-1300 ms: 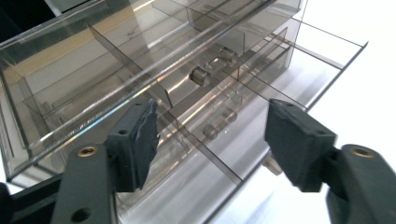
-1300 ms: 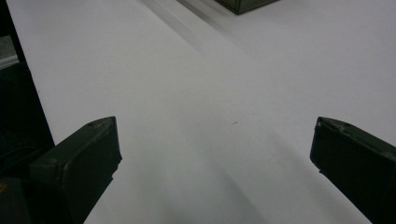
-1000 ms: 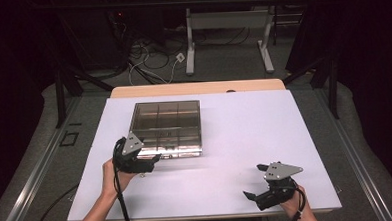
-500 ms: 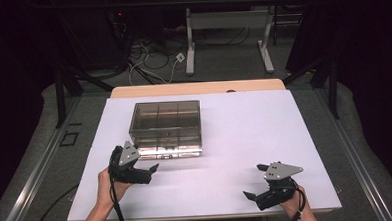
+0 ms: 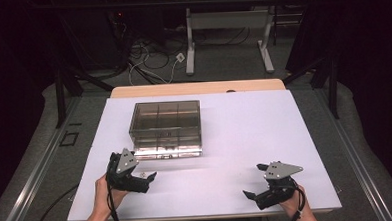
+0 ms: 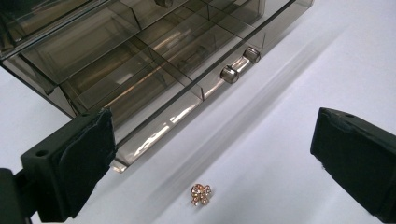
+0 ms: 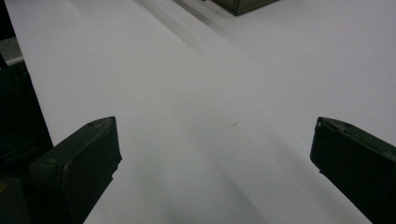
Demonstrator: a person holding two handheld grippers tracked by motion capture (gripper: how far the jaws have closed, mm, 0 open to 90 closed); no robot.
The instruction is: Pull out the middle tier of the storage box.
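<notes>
We ease left tool (image 6: 205, 154), jaws just opened wide, over charm (image 6: 201, 194) lying just before box (image 5: 166, 129); centre, then pinch gently; right tool (image 7: 212, 154) open, idle

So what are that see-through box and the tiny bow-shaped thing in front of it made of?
The box looks like smoky clear plastic: you see its dividers through glossy walls, with two metallic-looking knobs. The bow charm seems gold-toned metal set with tiny sparkling stones, though it is too small to be sure.

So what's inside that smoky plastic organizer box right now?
The organizer box shows empty divided compartments through its tinted walls; its far cells are too dark to tell. A small bow-shaped charm lies outside on the table.
</notes>
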